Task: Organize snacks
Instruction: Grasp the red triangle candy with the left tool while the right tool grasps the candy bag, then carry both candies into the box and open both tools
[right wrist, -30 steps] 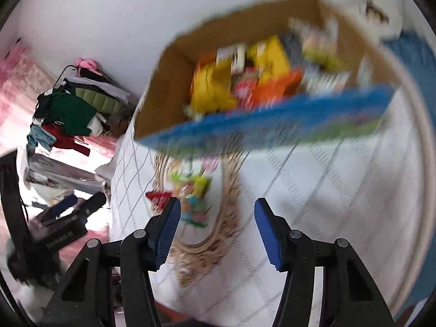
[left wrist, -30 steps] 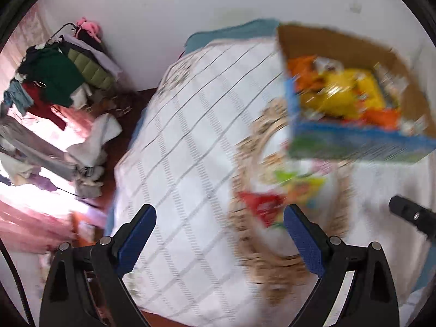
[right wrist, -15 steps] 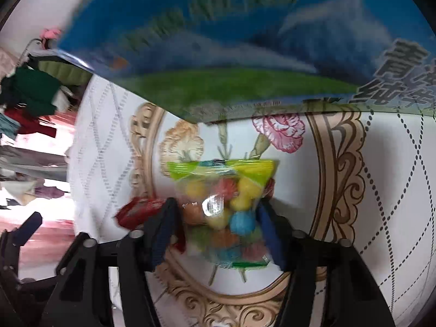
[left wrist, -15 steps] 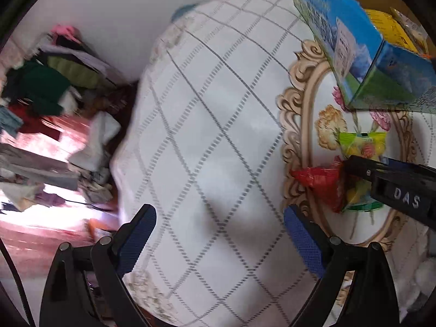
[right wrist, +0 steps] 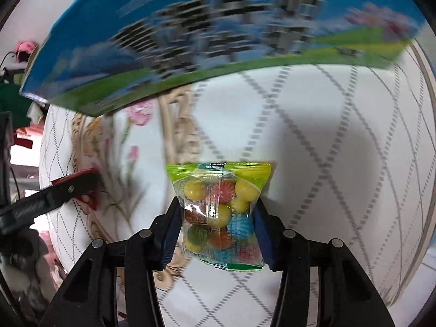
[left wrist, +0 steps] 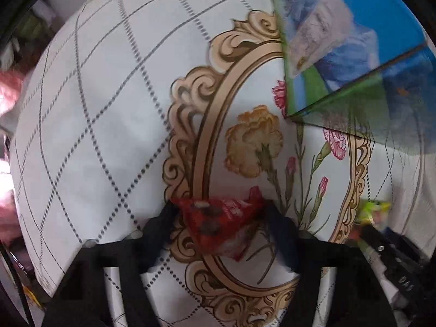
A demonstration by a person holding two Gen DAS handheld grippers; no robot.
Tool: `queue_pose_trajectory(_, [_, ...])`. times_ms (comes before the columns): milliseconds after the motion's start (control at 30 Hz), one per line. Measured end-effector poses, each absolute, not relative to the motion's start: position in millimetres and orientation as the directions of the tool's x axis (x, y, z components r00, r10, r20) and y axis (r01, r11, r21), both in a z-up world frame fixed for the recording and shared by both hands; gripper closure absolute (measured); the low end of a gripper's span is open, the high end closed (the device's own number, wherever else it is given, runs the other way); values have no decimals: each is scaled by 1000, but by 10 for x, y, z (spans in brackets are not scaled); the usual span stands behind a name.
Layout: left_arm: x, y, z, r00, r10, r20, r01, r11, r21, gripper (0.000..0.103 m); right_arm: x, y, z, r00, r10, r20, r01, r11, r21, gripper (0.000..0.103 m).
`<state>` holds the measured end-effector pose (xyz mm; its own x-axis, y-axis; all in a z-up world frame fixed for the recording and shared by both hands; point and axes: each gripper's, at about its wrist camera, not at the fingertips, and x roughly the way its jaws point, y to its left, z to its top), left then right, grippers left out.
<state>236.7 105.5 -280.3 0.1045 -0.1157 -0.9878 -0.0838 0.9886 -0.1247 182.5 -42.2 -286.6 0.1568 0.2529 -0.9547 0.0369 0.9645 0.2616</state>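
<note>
Both grippers have just been closing, and each now pinches a snack: the left gripper (left wrist: 218, 218) clamps the red packet (left wrist: 218, 226), the right gripper (right wrist: 218, 218) the clear candy bag (right wrist: 219, 212). Both packets sit on the bedcover (left wrist: 95, 122) near the blue box (right wrist: 190, 41), so I judge lifting comes next.

I log the blue and green box (right wrist: 207, 41) as cut off by my right view's top edge, its contents hidden and its printed lettering smeared past reading. Left of the box, the left gripper (right wrist: 81, 188) covers most of a red packet (right wrist: 87, 200). In my left view, below the box (left wrist: 354, 43), the candy bag (left wrist: 373, 209) is a blurred green-yellow scrap behind the dark right gripper.
</note>
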Motion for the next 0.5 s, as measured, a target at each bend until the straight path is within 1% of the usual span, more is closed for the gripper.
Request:
queue_pose_trajectory(67, [2329, 989, -2768, 112, -118, -987, -64, 990, -126, 47, 1807, -502, -2857, 160, 246, -956, 45, 966, 256, 50])
queue_pose_trajectory(233, [1995, 621, -2780, 67, -137, -988, 16, 991, -136, 48, 1739, -650, -2841, 138, 244, -960, 33, 968, 250, 50])
queue_pose_trajectory(333, [1759, 364, -2861, 25, -152, -988, 48, 987, -150, 48, 1643, -655, -2872, 98, 252, -963, -7, 968, 253, 50])
queue_pose_trajectory(500, [1691, 181, -2972, 17, -109, -994, 64, 992, -108, 48, 1418, -510, -2979, 52, 253, -966, -76, 966, 249, 50])
